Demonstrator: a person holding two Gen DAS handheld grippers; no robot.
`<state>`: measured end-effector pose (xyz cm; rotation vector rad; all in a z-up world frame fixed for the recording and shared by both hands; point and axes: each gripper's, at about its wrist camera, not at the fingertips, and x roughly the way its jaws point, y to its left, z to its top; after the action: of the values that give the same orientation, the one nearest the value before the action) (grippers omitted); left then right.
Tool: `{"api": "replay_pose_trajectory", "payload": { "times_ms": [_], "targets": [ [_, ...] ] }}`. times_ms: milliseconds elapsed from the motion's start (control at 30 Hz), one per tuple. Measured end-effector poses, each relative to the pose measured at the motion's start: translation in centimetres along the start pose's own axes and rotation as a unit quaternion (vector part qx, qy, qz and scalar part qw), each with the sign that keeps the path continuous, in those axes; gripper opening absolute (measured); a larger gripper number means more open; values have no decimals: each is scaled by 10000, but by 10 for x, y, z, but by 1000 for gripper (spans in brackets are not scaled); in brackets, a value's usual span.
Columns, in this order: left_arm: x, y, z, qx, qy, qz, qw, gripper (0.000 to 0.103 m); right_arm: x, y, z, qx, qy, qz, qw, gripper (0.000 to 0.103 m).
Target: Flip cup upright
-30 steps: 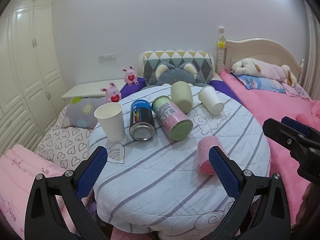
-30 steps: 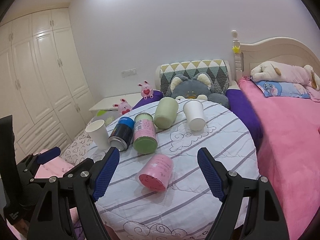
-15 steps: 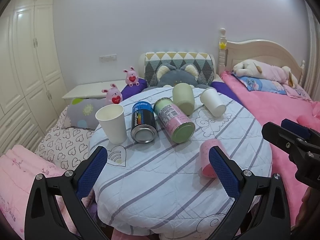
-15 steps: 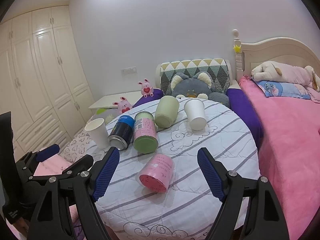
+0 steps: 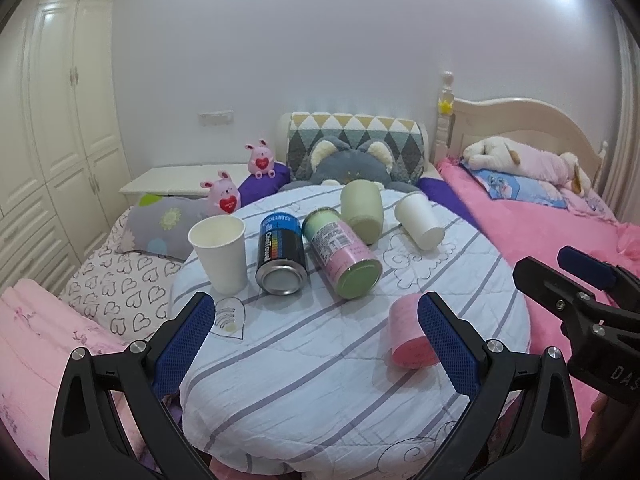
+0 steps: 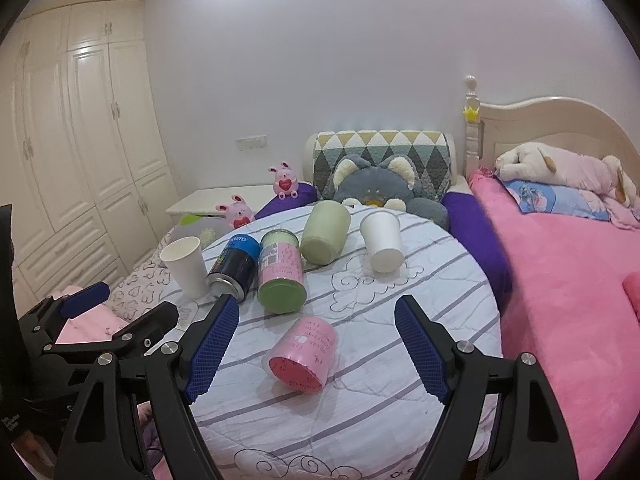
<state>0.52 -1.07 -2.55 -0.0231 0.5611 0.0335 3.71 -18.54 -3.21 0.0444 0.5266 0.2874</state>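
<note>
We hold both tongs above the near edge of a round worktop (image 6: 400,420) covered in a striped quilted cloth. The right tongs (image 6: 316,346) are spread wide with nothing between their blue pads, and the pink cup (image 6: 302,354) lies on its side just ahead of them, between the two fingers in the right wrist view, its closed end turned toward us. The left tongs (image 5: 314,344) are likewise released and empty, hovering over bare cloth; in their view the pink cup (image 5: 406,336) sits partly behind the right-hand finger.

Farther back on the worktop we see a row of things. A white paper cup (image 6: 185,266) stands upright at the left. Beside it lie a dark can with a blue top (image 6: 233,266) and a pink-and-green canister (image 6: 280,276), both on their sides and close together. Behind them a pale green cup (image 6: 325,234) lies on its side, and to its right a second white paper cup (image 6: 382,242) is also tipped over, well apart from the pink cup.

A bed with a pink blanket (image 6: 568,280) runs along the right.
</note>
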Motion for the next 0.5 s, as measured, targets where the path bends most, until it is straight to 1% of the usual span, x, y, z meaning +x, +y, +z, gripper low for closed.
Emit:
{"api": "replay_pose_trajectory", "payload": {
  "times_ms": [300,500],
  "targets": [
    [-7,-6,12,-168,-41,-1,9999,103,-7,-6,16,-142,-164,-29,9998,82],
    [-6,-12,14,-158,-42,-6,9999,103,-12,-13,20,-174,-232,4,9996,82]
  ]
}}
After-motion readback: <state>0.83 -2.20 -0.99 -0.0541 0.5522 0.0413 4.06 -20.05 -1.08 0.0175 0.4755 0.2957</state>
